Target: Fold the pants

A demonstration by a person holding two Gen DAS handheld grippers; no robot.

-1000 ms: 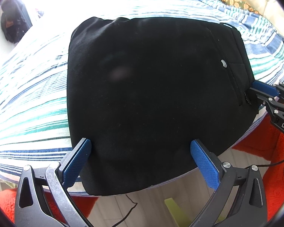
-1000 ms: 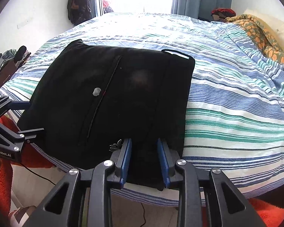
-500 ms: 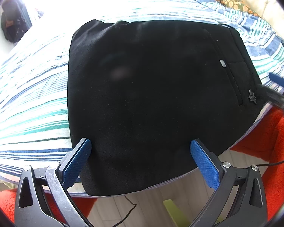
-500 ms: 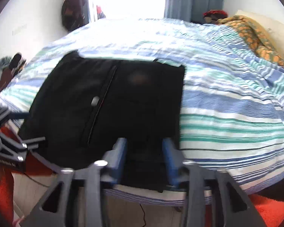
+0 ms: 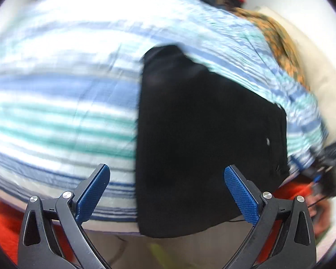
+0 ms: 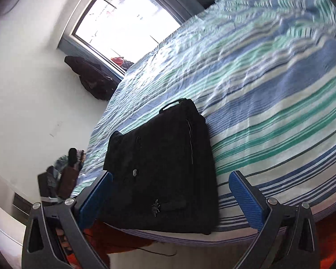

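At the lower centre of the right wrist view, the folded black pants (image 6: pixel 163 170) lie flat on the striped bed (image 6: pixel 280 116) at its near edge, and the right gripper (image 6: pixel 170 198), clamped on their hem a second ago, has let go: its jaws stand wide and are easing slightly inward, with nothing pinched. That release suggests the fold is finished. Both views have rolled and swung since then; the left gripper (image 5: pixel 166 194) hangs empty, jaws spread, above the pants' near edge.
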